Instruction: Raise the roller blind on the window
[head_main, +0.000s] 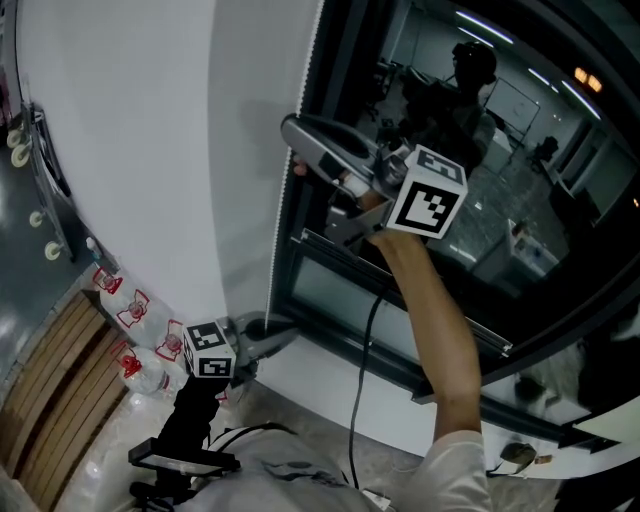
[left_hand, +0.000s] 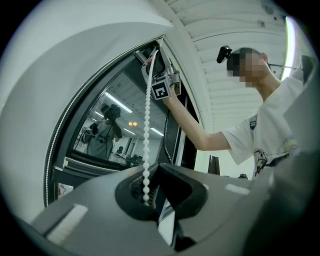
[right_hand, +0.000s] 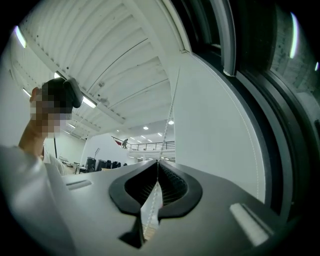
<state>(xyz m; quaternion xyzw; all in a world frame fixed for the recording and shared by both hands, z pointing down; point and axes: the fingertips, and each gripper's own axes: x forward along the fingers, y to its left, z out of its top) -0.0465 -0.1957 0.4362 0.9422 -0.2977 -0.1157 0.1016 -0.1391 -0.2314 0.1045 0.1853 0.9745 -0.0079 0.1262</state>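
It's a big, bright hall with a white slatted ceiling (right_hand: 125, 65). The floor is pale, with wooden slats (head_main: 60, 390) off to the left. Against the wall down there I count at least four plastic bottles (head_main: 135, 310) with red labels. The window (head_main: 500, 200) is dark and mirrors the strip lights and the person standing at it.

There is one person, two grippers, one blind and one bead chain. A black cable (head_main: 358, 380) hangs under the raised arm (head_main: 430, 320).

The roller blind (head_main: 150, 150) is a plain white sheet, smooth and flat, covering the stretch left of the bare glass. Its right edge runs alongside the dark window frame. The bead chain (left_hand: 147, 115) is a string of small white balls, pulled straight, hanging just beside that edge.

The right gripper (right_hand: 158, 162) is held high against the frame. Its jaws are pinched together on the chain, which runs on upward from the tips. The left gripper (left_hand: 152, 167) sits low, near the sill. Its jaws are also clamped on the chain, which drops straight in between its pads.
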